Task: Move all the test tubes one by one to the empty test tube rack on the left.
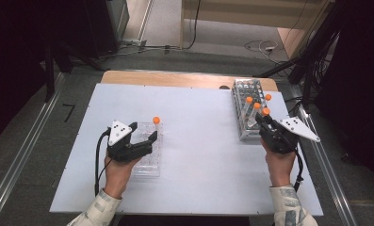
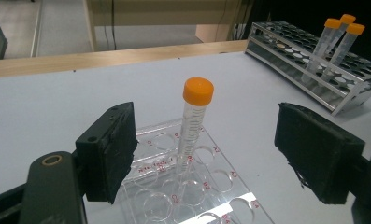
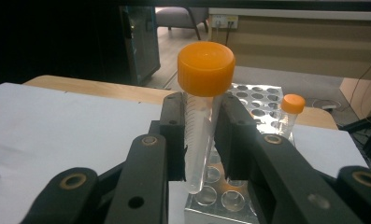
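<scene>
The right tool (image 3: 204,140) is clamped on an orange-capped tube (image 3: 203,116), holding it upright above the metal rack (image 1: 248,113) at the bench's (image 1: 199,141) right side — the tube's tip hangs just over the rack's holes. The left tool (image 2: 211,154) stands wide open with nothing between its pads, over the clear plastic tray (image 2: 192,186), where another capped tube (image 2: 192,126) stands upright.
</scene>
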Action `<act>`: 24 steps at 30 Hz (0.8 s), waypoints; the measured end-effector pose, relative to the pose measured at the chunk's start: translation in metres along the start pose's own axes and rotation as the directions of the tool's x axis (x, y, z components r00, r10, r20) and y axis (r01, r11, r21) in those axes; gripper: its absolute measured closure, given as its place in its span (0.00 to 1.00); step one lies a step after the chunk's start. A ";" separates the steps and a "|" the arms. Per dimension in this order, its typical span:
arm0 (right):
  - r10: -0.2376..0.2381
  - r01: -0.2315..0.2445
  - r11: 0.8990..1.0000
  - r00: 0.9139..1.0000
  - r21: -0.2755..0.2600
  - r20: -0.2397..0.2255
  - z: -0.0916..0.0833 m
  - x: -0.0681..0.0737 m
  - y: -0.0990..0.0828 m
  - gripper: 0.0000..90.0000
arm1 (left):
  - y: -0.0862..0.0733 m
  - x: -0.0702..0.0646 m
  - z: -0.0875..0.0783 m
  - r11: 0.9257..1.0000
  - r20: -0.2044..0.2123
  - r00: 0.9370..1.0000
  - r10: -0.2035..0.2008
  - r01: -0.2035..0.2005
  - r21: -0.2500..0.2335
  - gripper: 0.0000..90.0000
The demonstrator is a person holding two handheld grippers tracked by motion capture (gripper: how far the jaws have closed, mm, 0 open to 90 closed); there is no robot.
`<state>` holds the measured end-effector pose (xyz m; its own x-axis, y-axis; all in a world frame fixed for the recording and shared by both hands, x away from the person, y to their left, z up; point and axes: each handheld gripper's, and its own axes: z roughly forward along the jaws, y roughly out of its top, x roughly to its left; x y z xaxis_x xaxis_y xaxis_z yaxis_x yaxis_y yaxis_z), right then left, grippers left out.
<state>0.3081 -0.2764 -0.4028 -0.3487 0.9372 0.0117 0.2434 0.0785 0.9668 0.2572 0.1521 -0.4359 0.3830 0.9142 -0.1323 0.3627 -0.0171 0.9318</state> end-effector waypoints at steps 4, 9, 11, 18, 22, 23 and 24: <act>-0.017 0.017 1.000 0.999 -0.001 -0.031 -0.009 0.007 0.001 0.80 | 0.001 0.000 -0.001 1.000 0.002 1.000 0.000 0.000 -0.007 0.23; -0.030 0.031 0.999 0.997 0.014 -0.072 -0.010 0.017 -0.001 0.80 | 0.001 -0.003 -0.002 1.000 0.007 1.000 0.007 -0.007 -0.008 0.23; -0.030 0.032 0.999 0.996 0.024 -0.086 -0.010 0.020 -0.002 0.80 | 0.001 -0.005 -0.003 1.000 0.010 1.000 0.013 -0.013 -0.009 0.23; -0.035 0.043 0.998 0.990 0.052 -0.139 -0.005 0.035 -0.008 0.80 | 0.001 -0.011 -0.003 1.000 0.033 0.999 0.023 -0.023 -0.002 0.23; -0.053 0.067 0.995 0.983 0.073 -0.176 -0.002 0.049 -0.013 0.80 | 0.001 -0.015 -0.003 0.999 0.045 0.998 0.033 -0.033 0.001 0.23; -0.063 0.081 0.993 0.977 0.083 -0.203 0.001 0.058 -0.016 0.80 | 0.001 -0.017 -0.003 0.999 0.052 0.998 0.036 -0.036 0.002 0.23; -0.067 0.087 0.992 0.975 0.087 -0.212 0.001 0.061 -0.017 0.80 | 0.001 -0.018 -0.003 0.999 0.054 0.998 0.038 -0.038 0.001 0.23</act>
<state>0.2837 -0.2200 -0.4183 -0.5484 0.8362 0.0004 0.2894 0.1893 0.9383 0.2485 0.1370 -0.4317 0.4415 0.8899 -0.1148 0.3487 -0.0523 0.9358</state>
